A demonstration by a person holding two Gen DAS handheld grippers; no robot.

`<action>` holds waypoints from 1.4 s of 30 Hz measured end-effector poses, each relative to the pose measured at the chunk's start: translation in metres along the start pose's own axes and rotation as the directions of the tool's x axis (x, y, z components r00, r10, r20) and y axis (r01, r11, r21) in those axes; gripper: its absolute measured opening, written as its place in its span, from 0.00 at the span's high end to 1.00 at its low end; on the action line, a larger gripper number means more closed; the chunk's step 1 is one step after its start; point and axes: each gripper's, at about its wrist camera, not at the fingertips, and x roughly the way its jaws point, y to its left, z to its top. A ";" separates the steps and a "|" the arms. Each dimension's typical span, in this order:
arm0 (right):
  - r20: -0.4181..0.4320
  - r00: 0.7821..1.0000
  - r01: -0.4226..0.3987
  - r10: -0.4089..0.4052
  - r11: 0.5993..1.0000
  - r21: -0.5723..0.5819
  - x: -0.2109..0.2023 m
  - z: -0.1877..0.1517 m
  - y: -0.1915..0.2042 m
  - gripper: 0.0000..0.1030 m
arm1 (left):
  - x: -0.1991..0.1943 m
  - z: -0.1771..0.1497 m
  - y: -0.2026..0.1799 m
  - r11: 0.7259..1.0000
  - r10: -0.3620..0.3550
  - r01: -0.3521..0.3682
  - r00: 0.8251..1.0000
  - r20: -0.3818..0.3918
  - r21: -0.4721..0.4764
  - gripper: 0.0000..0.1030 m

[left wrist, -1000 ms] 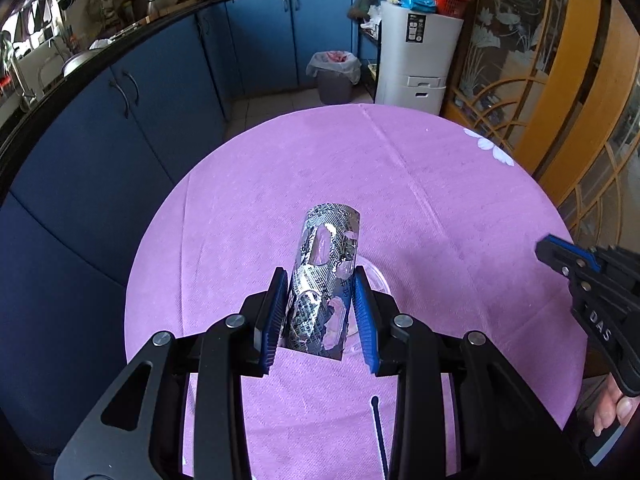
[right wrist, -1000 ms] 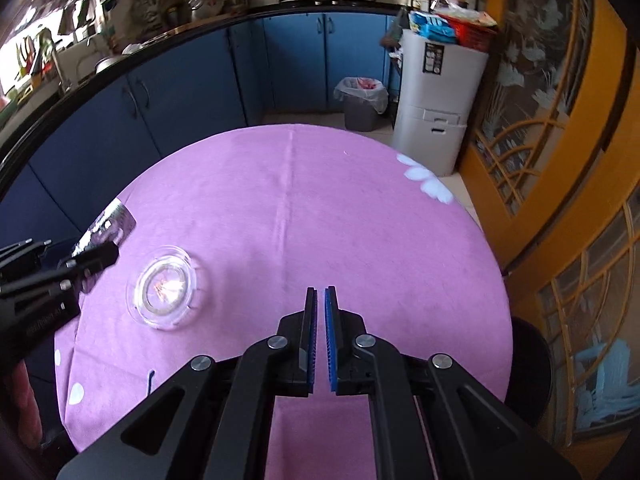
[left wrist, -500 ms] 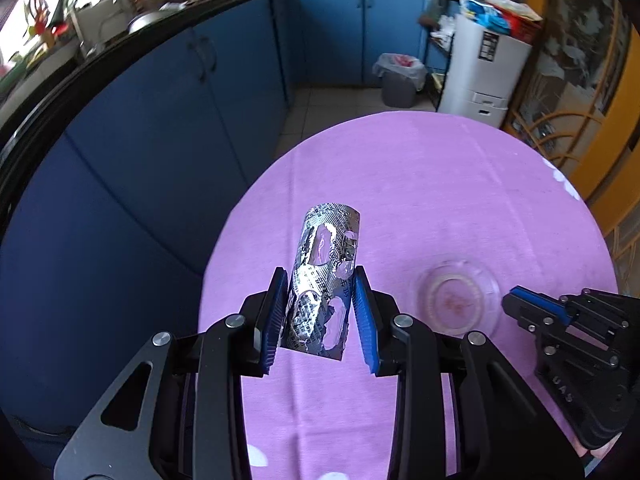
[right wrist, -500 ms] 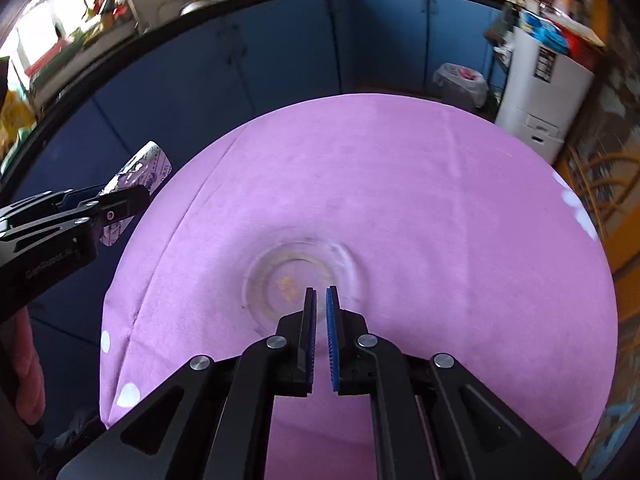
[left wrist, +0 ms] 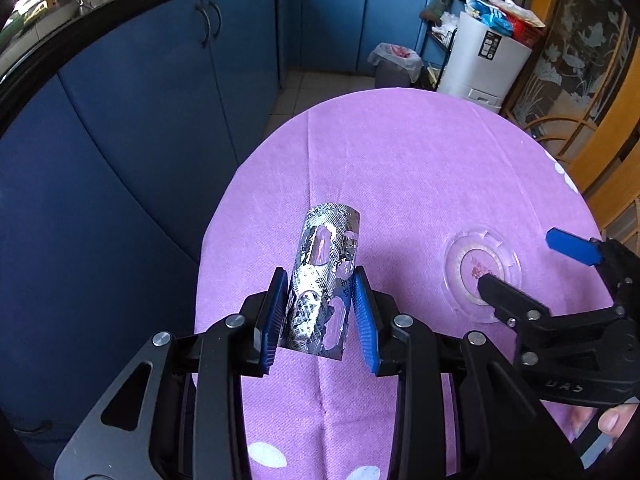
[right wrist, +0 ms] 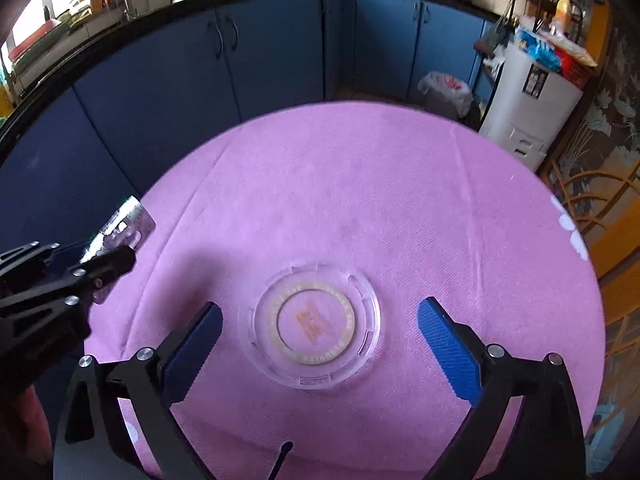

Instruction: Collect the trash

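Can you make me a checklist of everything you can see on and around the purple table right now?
Surface: round table, purple cloth, white dots near the edge.
Job's things: silver blister pack held up; clear plastic lid flat on cloth.
Clutter: thin dark stick at near edge.
Grippers: left gripper shut on blister pack; right gripper open either side of lid, not touching.
Cables: nothing seen.
Surroundings: blue cabinets, lined trash bin, white drawer unit.

We open right gripper (right wrist: 320,344) wide, jaws now flanking clear plastic lid (right wrist: 313,326); lid sits centred, no longer far left.
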 end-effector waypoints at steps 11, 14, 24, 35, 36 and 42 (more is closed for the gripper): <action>-0.095 0.995 0.002 -0.004 1.000 -0.026 0.033 0.002 0.014 0.07 | -0.003 -0.006 0.013 1.000 -0.017 0.017 1.000 0.004 -0.023 0.67; -0.117 0.993 0.018 -0.021 0.999 -0.028 0.042 0.001 0.016 0.07 | -0.002 -0.008 0.013 1.000 -0.018 0.018 1.000 -0.002 -0.021 0.67; -0.036 0.997 0.066 -0.067 0.997 -0.043 0.014 -0.006 0.011 0.17 | -0.005 -0.003 -0.007 0.999 -0.029 0.029 1.000 0.004 0.019 0.67; 0.023 0.996 0.084 -0.087 0.991 0.104 -0.033 -0.025 -0.062 0.17 | -0.010 0.008 -0.084 0.988 -0.058 0.056 0.998 0.010 0.143 0.67; 0.027 0.996 0.086 -0.090 0.989 0.120 -0.037 -0.028 -0.071 0.17 | -0.009 0.009 -0.093 0.986 -0.061 0.059 0.998 0.010 0.158 0.67; 0.051 0.993 0.096 -0.110 0.971 0.221 -0.056 -0.047 -0.124 0.17 | -0.007 0.016 -0.153 0.966 -0.069 0.064 0.998 0.010 0.249 0.67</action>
